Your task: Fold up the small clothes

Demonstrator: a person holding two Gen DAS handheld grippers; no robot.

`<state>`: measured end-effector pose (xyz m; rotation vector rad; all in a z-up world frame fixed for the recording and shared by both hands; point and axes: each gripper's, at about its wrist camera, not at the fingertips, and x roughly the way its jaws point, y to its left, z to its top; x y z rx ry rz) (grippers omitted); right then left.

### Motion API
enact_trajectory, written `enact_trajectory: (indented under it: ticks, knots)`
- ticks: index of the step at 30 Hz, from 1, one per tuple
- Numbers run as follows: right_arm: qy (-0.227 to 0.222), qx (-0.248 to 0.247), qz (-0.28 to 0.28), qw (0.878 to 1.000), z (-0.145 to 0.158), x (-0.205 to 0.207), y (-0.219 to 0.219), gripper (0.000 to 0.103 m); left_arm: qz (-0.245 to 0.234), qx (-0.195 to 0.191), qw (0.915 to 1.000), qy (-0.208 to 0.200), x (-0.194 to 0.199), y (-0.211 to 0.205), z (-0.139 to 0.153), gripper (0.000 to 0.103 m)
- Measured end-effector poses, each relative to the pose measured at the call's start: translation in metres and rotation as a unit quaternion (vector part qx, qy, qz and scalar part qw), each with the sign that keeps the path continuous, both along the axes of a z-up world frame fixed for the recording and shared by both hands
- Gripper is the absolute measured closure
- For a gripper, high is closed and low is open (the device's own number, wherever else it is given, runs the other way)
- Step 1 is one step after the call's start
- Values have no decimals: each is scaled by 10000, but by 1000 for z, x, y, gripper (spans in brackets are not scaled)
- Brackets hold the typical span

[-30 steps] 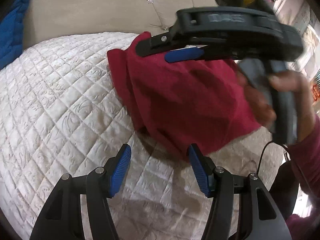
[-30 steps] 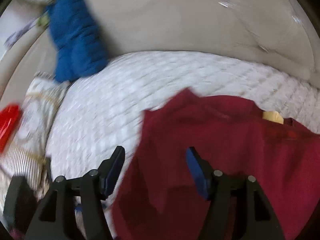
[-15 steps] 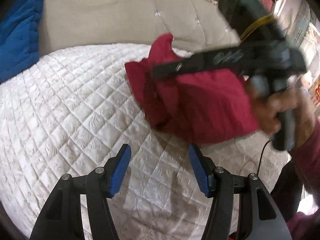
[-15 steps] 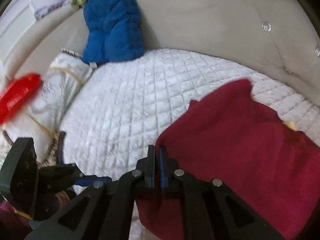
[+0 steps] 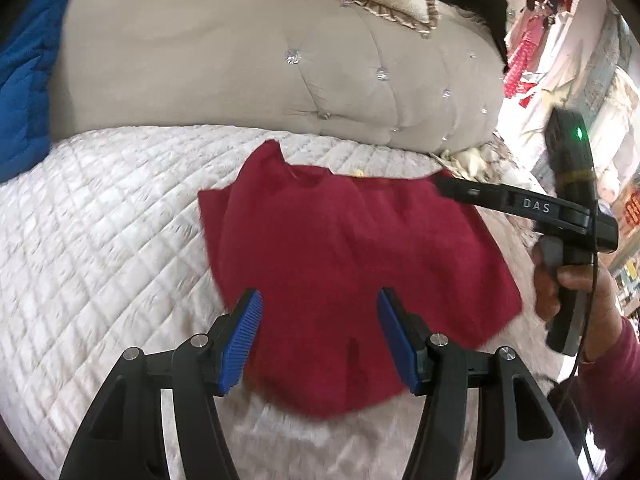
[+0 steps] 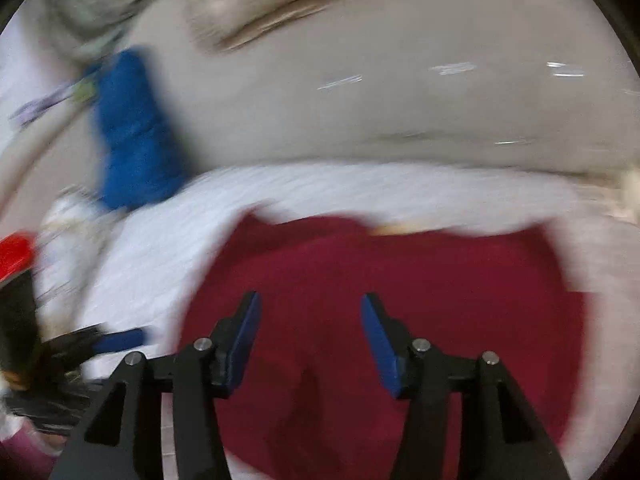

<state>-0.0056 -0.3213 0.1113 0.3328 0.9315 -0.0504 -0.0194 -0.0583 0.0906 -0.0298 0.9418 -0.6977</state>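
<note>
I had both claws over the red garment, which lay spread on the white quilted cover, toward its far edge below the tufted beige headboard. My left claw hung with its blue pads wide apart above the garment's near hem, pinching nothing. My right claw was likewise spread and empty over the cloth; from the left wrist it showed as a black bar at the garment's far right corner, gripped by my right hand.

I judged the garment laid flat but not yet folded, so the step in hand was picking the first edge to turn over. The next move seemed to call for bringing one claw down onto a side edge or sleeve, closing on a single layer without catching the cover beneath, then carrying it across the middle.

Much was hard to read. The right wrist view was badly smeared, so seams and sleeves were lost there. A small pale patch sat at the neckline; I could not tell whether it was a label. The near hem was partly hidden behind my left claw, and a dark crease there might be a slit or a wrinkle. A blue blanket lay at the cover's far left corner, cut off by the frame.
</note>
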Motion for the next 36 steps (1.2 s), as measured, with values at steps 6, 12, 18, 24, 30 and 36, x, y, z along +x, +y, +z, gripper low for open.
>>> enact_trajectory:
  ticks: [6,12,18,24,30,36]
  knots:
    - [335,-204,-1087,9933,-36,-1,-92,54,464,71,9987,190,36,-20,-18,65]
    - [519,-42,-1535,9868,-72,2,-129,61,917,265,9942,488,78,-26,-45,65]
    - [68,-377,-1336,9903,-27,-25,-111,60,867,525,9946,222,71,-38,-42,65]
    - [-51,-272,-658,9974,-10,-43,-75,57,836,554,9948,190,71,-37,-38,65]
    - [728,-326,-889,9928,-47,-36,-88,64,841,555,9948,178,66,-34,-31,65]
    - [241,-122,-683,9973,-8,-27,-61,56,840,609,9946,-21,51,-28,-14,65]
